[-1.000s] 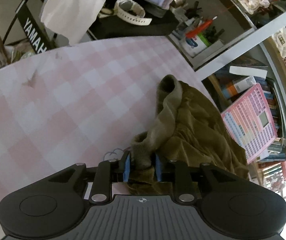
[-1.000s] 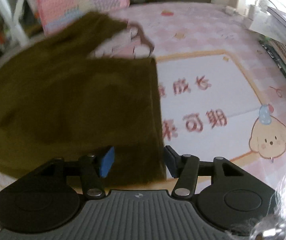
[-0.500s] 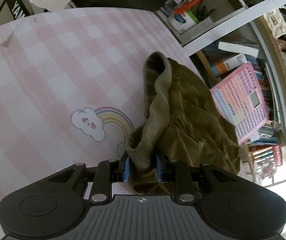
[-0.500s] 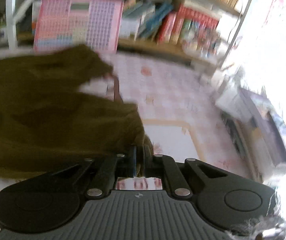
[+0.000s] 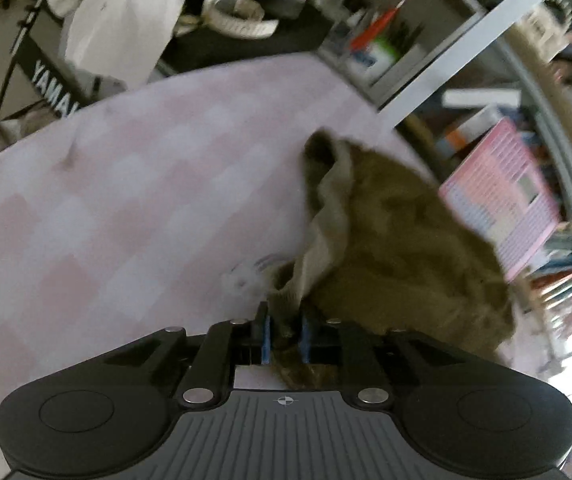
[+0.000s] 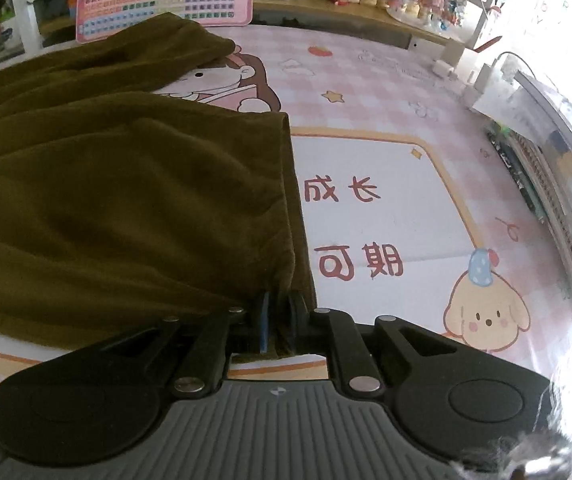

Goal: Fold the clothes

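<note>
Gripping, left gripper (image 5: 284,338): its blue pads are closed on a bunched, ribbed edge of the olive-brown garment (image 5: 397,264), which rises in a crumpled heap just ahead and to the right; that view is blurred.
Mat under it: the pink checked mat (image 5: 126,208) covers the table, garment resting on it.
Pink chart (image 5: 501,196): stands behind the garment by the shelves.
Right gripper (image 6: 278,322): pads nearly together, pinching the garment's (image 6: 126,200) hemmed corner at its right edge.
Garment spread: lies flat leftward across the mat (image 6: 385,184), beside the printed characters and puppy (image 6: 485,318).
</note>
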Motion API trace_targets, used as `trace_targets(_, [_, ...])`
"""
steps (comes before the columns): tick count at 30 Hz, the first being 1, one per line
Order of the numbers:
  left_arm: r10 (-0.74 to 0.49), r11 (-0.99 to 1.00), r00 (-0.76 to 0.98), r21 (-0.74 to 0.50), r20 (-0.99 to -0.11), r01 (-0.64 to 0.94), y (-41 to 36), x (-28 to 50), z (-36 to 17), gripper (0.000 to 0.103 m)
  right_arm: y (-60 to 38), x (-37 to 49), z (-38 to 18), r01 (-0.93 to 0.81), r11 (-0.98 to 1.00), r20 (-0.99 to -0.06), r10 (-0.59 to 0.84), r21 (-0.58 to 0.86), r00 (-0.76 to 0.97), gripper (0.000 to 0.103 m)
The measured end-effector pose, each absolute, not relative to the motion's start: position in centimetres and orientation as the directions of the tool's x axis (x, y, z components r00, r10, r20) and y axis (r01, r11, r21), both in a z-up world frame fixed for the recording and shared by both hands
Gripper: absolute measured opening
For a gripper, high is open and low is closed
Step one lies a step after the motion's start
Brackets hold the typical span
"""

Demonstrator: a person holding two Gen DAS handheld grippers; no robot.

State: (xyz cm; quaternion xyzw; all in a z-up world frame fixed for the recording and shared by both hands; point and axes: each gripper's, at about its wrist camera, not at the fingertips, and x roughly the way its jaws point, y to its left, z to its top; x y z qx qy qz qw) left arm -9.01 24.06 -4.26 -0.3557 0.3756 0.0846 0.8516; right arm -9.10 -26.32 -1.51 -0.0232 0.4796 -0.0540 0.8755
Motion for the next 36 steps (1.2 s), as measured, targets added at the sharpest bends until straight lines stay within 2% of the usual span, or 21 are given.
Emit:
trace_targets(3, [-0.067, 0.738, 0.715, -0.517, -0.695, -0.433, 24.2, -9.6, -3.4, 0.036, -27.2, -7.4, -0.7, 0.06, 0.997, -0.832, -0.069, -0.043, 0.55, 0.03])
trace_targets(5, [-0.029, 0.741, 0.722, -0.5, -0.691, -0.448, 24.4, -9.9, -2.8, 0.046, -27.8, -6.3, -0.1, 0.051, 0.999, -0.828, -0.038, -0.011, 0.56, 0.035])
trace_targets(7, [0.008, 0.743, 0.728, -0.483, -0.686, -0.464, 24.5, -10.3, -2.3, 0.051, -28.4, -5.2, 0.5, 0.042, 0.999, -0.822, -0.006, 0.022, 0.569, 0.038])
trace_targets(12, [0.075, 0.727, 0.756, -0.484, -0.65, -0.488, 23.2, -11.1, -0.4, 0.052, -29.8, -2.3, 1.9, 0.017, 0.995, -0.803, 0.072, 0.102, 0.592, 0.042])
trace_targets(19, [-0.002, 0.723, 0.755, -0.523, -0.655, -0.452, 14.4, -9.8, -0.6, 0.056, -31.5, 3.4, 2.5, -0.055, 0.973, -0.772, 0.213, 0.225, 0.599, 0.053])
trace_targets(25, [-0.042, 0.756, 0.717, -0.492, -0.696, -0.433, 7.1, -9.1, -0.7, 0.056, -33.1, 12.7, 1.6, -0.099, 0.917, -0.733, 0.37, 0.386, 0.57, 0.055])
trace_targets(32, [0.042, 0.735, 0.66, -0.424, -0.75, -0.529, 3.2, -12.3, -0.4, 0.056, -31.6, 22.4, -1.2, -0.113, 0.894, -0.746, 0.427, 0.434, 0.512, 0.054])
trace_targets(35, [0.094, 0.692, 0.64, -0.412, -0.762, -0.592, 2.7, -14.3, -0.3, 0.056, -30.2, 24.0, -2.1, -0.162, 0.906, -0.764, 0.418, 0.392, 0.492, 0.051])
trace_targets(36, [0.109, 0.677, 0.636, -0.411, -0.764, -0.61, 2.6, -14.8, -0.3, 0.056, -29.7, 24.2, -2.3, -0.191, 0.907, -0.767, 0.419, 0.374, 0.486, 0.047])
